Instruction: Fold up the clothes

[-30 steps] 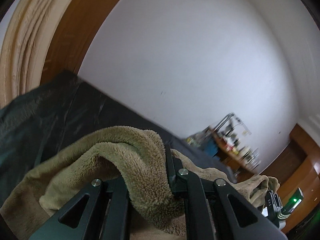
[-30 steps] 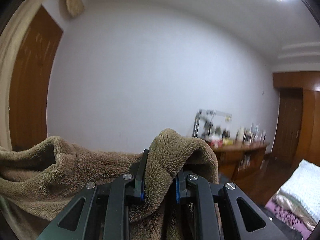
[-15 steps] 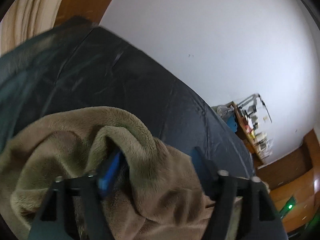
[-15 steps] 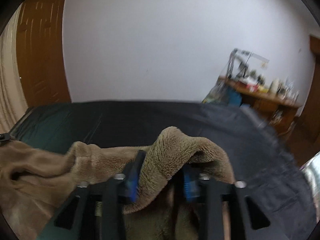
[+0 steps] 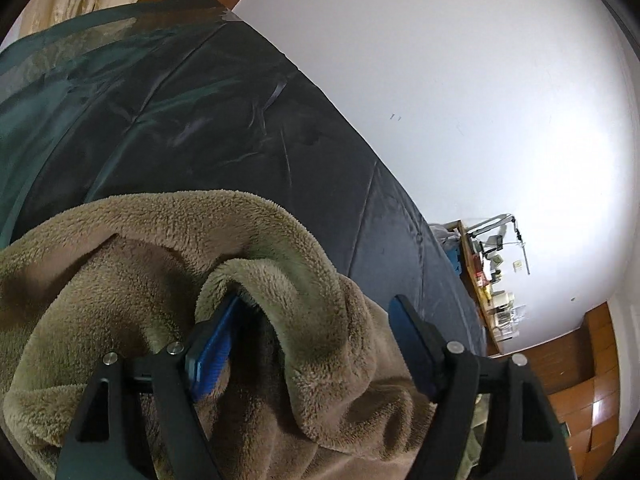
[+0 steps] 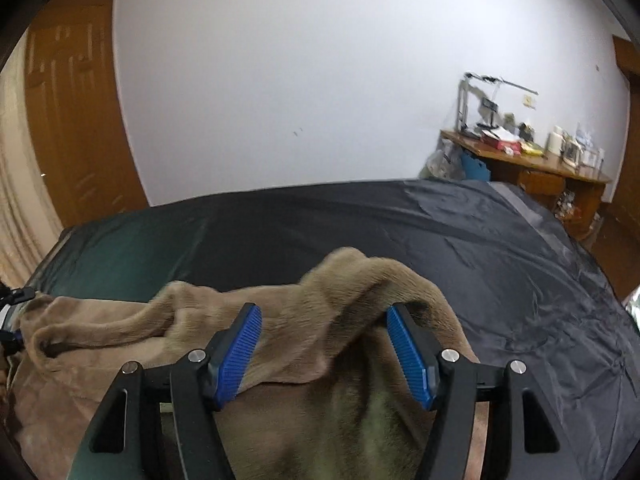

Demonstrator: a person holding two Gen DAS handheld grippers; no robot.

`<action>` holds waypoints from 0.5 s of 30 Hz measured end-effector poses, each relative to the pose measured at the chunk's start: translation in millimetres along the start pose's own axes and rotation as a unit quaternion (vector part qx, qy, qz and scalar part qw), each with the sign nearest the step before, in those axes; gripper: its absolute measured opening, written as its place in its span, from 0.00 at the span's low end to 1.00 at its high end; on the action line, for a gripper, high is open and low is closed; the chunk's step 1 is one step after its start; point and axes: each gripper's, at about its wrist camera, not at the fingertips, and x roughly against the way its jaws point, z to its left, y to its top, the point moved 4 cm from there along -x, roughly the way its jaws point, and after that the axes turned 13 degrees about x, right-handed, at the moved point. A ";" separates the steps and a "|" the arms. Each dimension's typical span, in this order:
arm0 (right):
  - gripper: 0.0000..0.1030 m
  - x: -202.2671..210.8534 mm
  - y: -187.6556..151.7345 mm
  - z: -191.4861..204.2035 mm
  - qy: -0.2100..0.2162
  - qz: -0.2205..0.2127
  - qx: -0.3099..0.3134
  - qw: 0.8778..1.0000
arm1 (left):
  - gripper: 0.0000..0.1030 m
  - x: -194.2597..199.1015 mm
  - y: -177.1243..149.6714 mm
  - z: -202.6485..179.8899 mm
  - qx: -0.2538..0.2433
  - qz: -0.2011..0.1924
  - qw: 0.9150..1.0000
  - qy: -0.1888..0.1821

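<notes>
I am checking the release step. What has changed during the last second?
Both grippers, left and right, came down from wall height to the dark sheet and opened, letting go of the brown fleece garment. The garment stays draped between both grippers.

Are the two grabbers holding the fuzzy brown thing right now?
No. Both the left gripper and right gripper are open; the brown fleece garment just lies loose between their fingers on the bed.

A dark bedcover (image 6: 460, 240) spans the bed; behind it, a wooden door (image 6: 76, 120) left, a cluttered desk (image 6: 532, 160) right.
</notes>
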 end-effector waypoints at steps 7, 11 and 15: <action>0.65 43.0 33.5 61.7 0.167 -0.010 0.002 0.986 | 0.77 29.5 -6.6 10.4 0.033 0.025 0.999 -0.010; 0.65 31.7 37.0 105.5 0.238 0.025 0.002 0.971 | 0.77 55.1 -5.9 21.4 0.025 0.013 1.000 0.002; 0.65 9.5 33.5 150.7 0.283 0.069 0.007 0.957 | 0.78 81.8 4.0 42.9 0.028 -0.012 0.999 0.020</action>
